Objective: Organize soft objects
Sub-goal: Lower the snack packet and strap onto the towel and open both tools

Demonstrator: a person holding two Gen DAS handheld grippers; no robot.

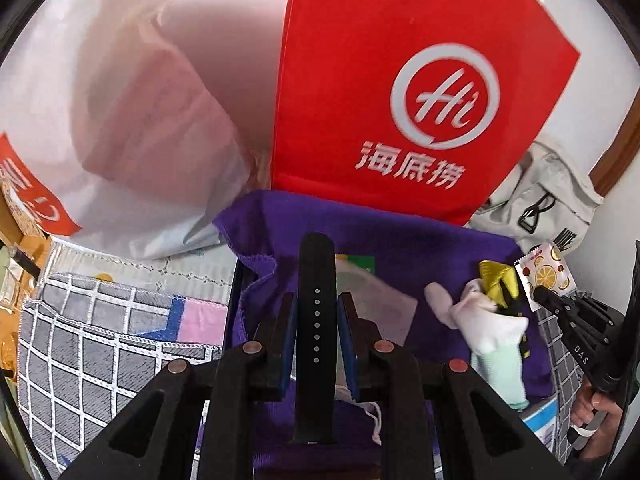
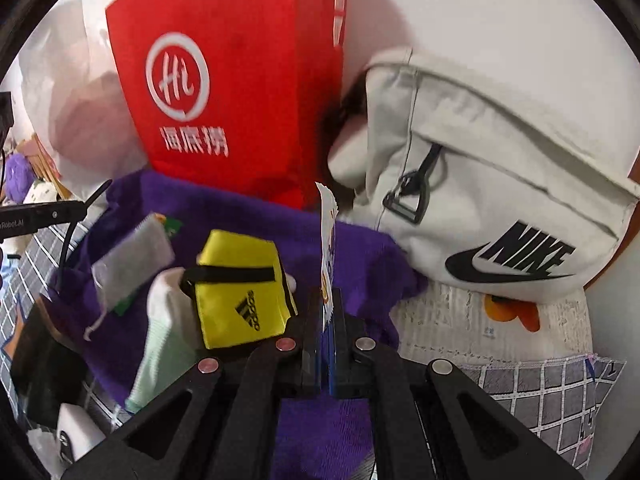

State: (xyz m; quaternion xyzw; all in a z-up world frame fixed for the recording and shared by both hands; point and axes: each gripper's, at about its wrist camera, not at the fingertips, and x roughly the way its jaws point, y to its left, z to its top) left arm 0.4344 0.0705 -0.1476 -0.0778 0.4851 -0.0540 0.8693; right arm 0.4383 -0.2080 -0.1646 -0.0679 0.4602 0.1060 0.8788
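My left gripper is shut on a black watch strap with a row of holes, which stands upright between the blue pads. Below it lies a purple towel with a grey drawstring pouch, a white and mint sock and a yellow pouch on it. My right gripper is shut on a thin white sachet printed with orange slices, seen edge-on. The yellow Adidas pouch and the sock lie just left of it on the towel.
A red paper bag stands behind the towel, with a white plastic bag to its left. A cream Nike bag leans against the wall on the right. A grey checked mat covers the surface. A hand holds the right gripper.
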